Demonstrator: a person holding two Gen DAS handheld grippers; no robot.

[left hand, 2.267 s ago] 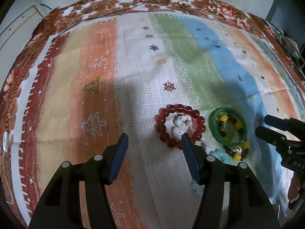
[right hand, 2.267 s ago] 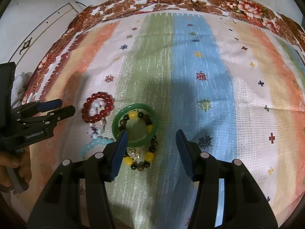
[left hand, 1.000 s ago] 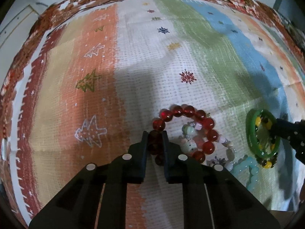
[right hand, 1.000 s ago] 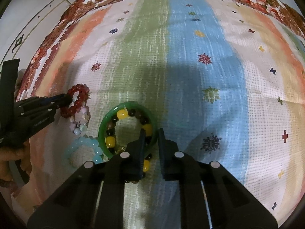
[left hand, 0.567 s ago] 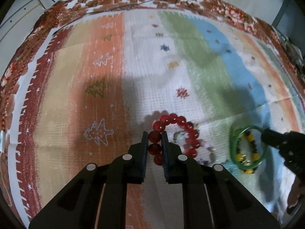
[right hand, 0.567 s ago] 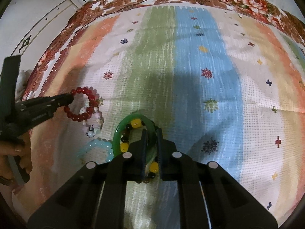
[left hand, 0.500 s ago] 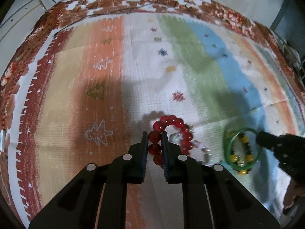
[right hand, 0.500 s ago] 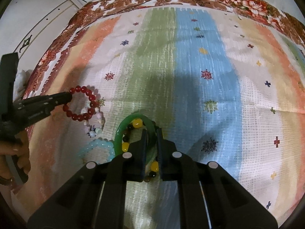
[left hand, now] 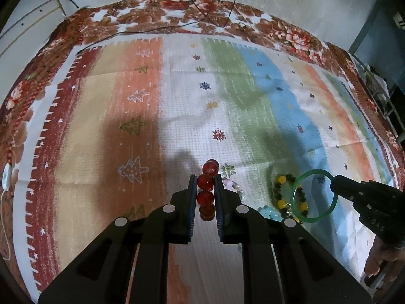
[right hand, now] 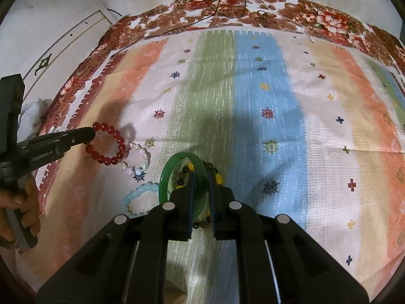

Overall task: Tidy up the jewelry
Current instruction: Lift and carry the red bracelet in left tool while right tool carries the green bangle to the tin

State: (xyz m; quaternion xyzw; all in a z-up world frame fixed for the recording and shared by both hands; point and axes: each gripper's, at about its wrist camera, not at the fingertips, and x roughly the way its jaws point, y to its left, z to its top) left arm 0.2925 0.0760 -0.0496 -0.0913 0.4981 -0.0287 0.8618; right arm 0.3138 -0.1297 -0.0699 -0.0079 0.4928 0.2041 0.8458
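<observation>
My left gripper [left hand: 205, 181] is shut on a red bead bracelet [left hand: 207, 187], which hangs edge-on between the pads above the striped cloth [left hand: 177, 96]. In the right wrist view that left gripper [right hand: 87, 133] holds the red bead bracelet [right hand: 115, 149] as a full ring, clear of the cloth. My right gripper [right hand: 200, 174] is shut on a green bangle [right hand: 167, 174], lifted off the cloth; in the left wrist view the right gripper [left hand: 336, 178] holds the green bangle [left hand: 314, 195] at the far right. A yellow and dark bead bracelet [left hand: 281, 190], a pale bead bracelet [right hand: 141, 154] and a light blue bead bracelet [right hand: 136, 197] lie on the cloth below.
The striped cloth [right hand: 265, 88] covers a floral bedspread [left hand: 177, 15] with a thin black cable [left hand: 152, 30] across its far edge. A person's hand [right hand: 22, 210] grips the left tool; fingers [left hand: 379, 261] show at the right tool. A white wall lies beyond.
Both grippers have risen with their bracelets. The red bracelet has come off the pale beads and turned edge-on; the green bangle has lifted off the yellow and dark bracelet, which stays on the cloth.
</observation>
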